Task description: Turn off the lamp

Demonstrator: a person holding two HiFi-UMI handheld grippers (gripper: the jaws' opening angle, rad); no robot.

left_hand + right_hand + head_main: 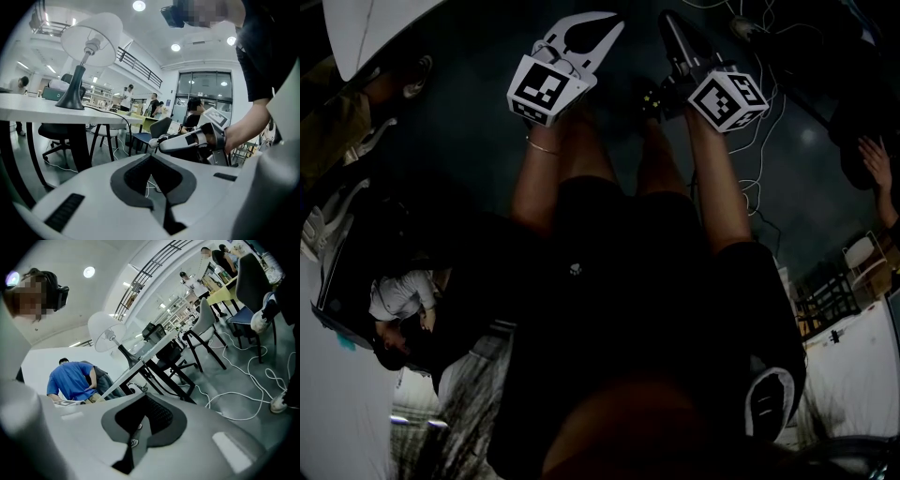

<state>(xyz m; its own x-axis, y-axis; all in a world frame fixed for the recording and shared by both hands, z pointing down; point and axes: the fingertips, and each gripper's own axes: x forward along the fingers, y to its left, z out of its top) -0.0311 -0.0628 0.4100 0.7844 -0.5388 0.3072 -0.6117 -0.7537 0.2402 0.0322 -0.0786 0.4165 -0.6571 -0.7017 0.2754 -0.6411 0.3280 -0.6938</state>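
The lamp [89,40] has a white shade on a dark flared base and stands on a white table [28,111], up and to the left of my left gripper [150,157]. In the right gripper view the lamp [107,331] sits on the same table [140,359], beyond my right gripper [143,397]. Both grippers are well short of it. In the head view the left gripper [614,26] and right gripper [667,21] are held side by side above a dark floor. Both pairs of jaws are shut with nothing between them. The right gripper [157,143] also shows at the left gripper view's right.
A black office chair [56,131] stands under the table, and more chairs [150,133] behind it. White cables [248,380] trail over the floor. A person in a blue shirt [70,378] bends beside the table, and other people [126,96] stand further back.
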